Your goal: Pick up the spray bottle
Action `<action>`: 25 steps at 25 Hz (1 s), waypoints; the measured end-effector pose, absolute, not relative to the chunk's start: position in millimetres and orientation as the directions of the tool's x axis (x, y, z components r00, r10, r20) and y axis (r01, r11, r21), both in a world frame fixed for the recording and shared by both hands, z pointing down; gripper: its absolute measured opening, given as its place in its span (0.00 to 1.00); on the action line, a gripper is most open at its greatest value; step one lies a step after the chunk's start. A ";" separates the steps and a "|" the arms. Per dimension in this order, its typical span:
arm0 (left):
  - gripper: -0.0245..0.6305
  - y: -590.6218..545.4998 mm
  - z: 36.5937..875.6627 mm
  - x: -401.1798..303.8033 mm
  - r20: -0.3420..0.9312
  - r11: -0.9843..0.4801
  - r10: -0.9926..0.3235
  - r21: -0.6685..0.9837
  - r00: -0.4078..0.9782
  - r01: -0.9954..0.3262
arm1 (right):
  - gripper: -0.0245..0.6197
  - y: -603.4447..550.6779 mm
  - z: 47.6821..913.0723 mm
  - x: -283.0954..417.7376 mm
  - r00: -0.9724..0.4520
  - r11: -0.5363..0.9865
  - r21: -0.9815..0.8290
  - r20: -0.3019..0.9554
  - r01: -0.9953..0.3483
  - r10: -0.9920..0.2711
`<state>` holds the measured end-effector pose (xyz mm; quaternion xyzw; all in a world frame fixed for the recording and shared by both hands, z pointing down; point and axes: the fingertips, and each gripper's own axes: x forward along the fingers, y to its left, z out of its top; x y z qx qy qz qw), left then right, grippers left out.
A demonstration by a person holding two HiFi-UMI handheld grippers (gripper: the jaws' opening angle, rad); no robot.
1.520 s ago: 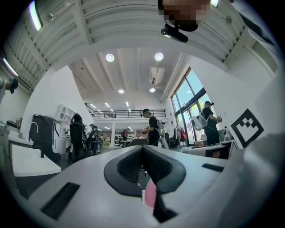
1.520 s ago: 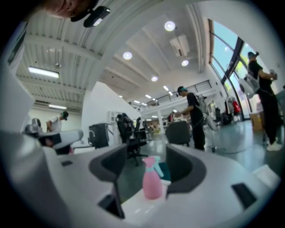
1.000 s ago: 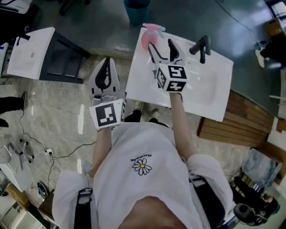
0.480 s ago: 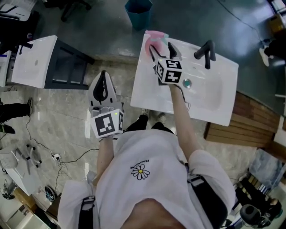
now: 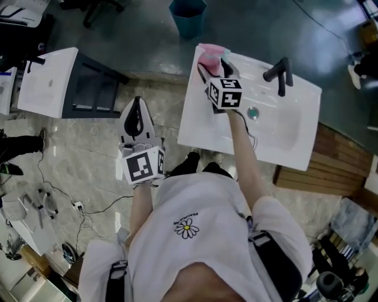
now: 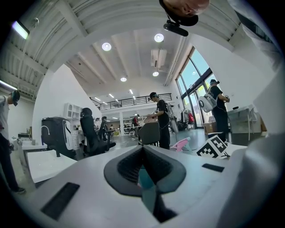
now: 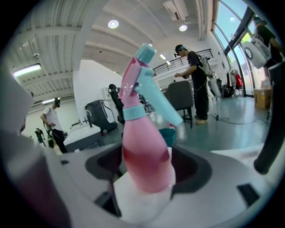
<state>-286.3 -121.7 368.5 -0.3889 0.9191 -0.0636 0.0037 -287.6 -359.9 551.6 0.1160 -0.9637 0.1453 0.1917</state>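
The spray bottle (image 5: 207, 55) is pink with a teal trigger head and stands upright on the far left corner of the white sink basin (image 5: 283, 138). My right gripper (image 5: 214, 63) reaches over the basin to it, open wide, with one jaw on each side of the bottle. In the right gripper view the bottle (image 7: 147, 156) fills the gap between the dark pads (image 7: 104, 162), and a little room shows on both sides. My left gripper (image 5: 137, 101) hangs over the floor left of the basin, pointing level, its jaws together and holding nothing (image 6: 144, 178).
A black faucet (image 5: 280, 72) and a drain (image 5: 253, 112) sit on the basin to the right of my arm. A teal bin (image 5: 188, 12) stands beyond the basin. Another white basin (image 5: 47, 82) on a dark stand is at the left. Wooden slats (image 5: 333, 156) lie at the right.
My right gripper has gone forward and down over the basin, and its jaws now flank the spray bottle. The left gripper has drifted slightly.
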 end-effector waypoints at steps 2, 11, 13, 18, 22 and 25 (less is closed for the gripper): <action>0.07 -122.9 371.8 -288.9 0.049 0.691 -0.714 -0.116 -0.699 -0.714 | 0.55 -359.4 556.9 -290.3 -0.895 0.938 -0.218 0.417 -0.270 -0.161; 0.07 -124.0 380.1 -296.9 0.060 0.689 -0.715 -0.109 -0.697 -0.716 | 0.55 -362.7 561.9 -294.8 -0.891 0.942 -0.181 0.412 -0.284 -0.190; 0.07 -123.6 379.7 -298.6 0.060 0.691 -0.714 -0.107 -0.698 -0.715 | 0.55 -363.1 561.7 -295.0 -0.888 0.939 -0.176 0.412 -0.295 -0.202; 0.07 -121.7 379.8 -301.0 0.059 0.691 -0.713 -0.105 -0.698 -0.715 | 0.55 -363.4 562.1 -295.0 -0.883 0.939 -0.155 0.415 -0.307 -0.221; 0.07 -120.6 379.2 -302.1 0.057 0.691 -0.714 -0.104 -0.698 -0.715 | 0.55 -363.7 561.9 -295.3 -0.881 0.939 -0.151 0.417 -0.308 -0.222; 0.07 -120.3 378.7 -302.2 0.053 0.690 -0.715 -0.102 -0.697 -0.716 | 0.55 -363.7 562.1 -295.4 -0.880 0.940 -0.148 0.419 -0.308 -0.222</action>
